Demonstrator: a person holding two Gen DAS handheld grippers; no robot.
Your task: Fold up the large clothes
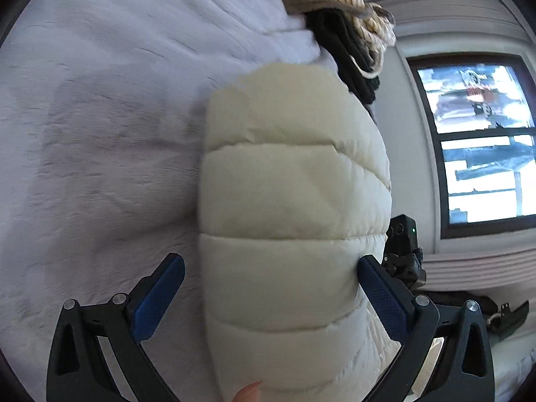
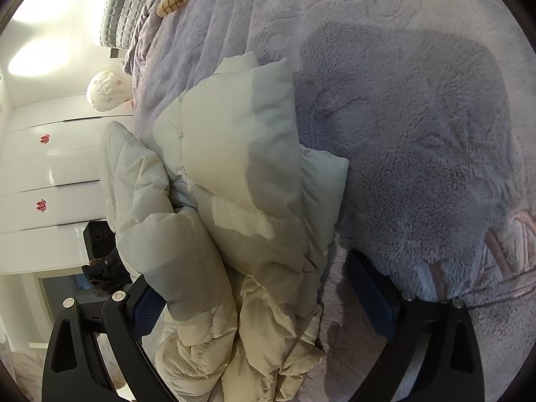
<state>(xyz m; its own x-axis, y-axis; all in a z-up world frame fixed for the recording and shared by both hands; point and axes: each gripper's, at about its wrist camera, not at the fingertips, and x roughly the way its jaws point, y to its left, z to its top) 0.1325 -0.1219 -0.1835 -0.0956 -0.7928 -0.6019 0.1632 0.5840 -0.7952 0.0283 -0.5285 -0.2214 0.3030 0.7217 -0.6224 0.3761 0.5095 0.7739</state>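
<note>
A cream quilted puffer jacket [image 1: 294,201] lies bunched on a lilac fleece blanket [image 1: 110,140]. In the left wrist view my left gripper [image 1: 269,276] is open, its blue-padded fingers [image 1: 157,298] on either side of a puffy section; the right pad touches the fabric, the left stands apart. In the right wrist view the jacket [image 2: 234,181] is piled in thick folds. My right gripper [image 2: 248,284] is open around the pile, its left finger [image 2: 144,305] partly hidden behind a sleeve. The other gripper [image 1: 403,244] shows beyond the jacket.
Black clothing and a beige knit [image 1: 348,30] lie at the blanket's far edge. A window [image 1: 479,140] is on the right. In the right wrist view, white drawers [image 2: 43,181], a striped pillow [image 2: 124,10] and a round white bag [image 2: 107,90] are on the left.
</note>
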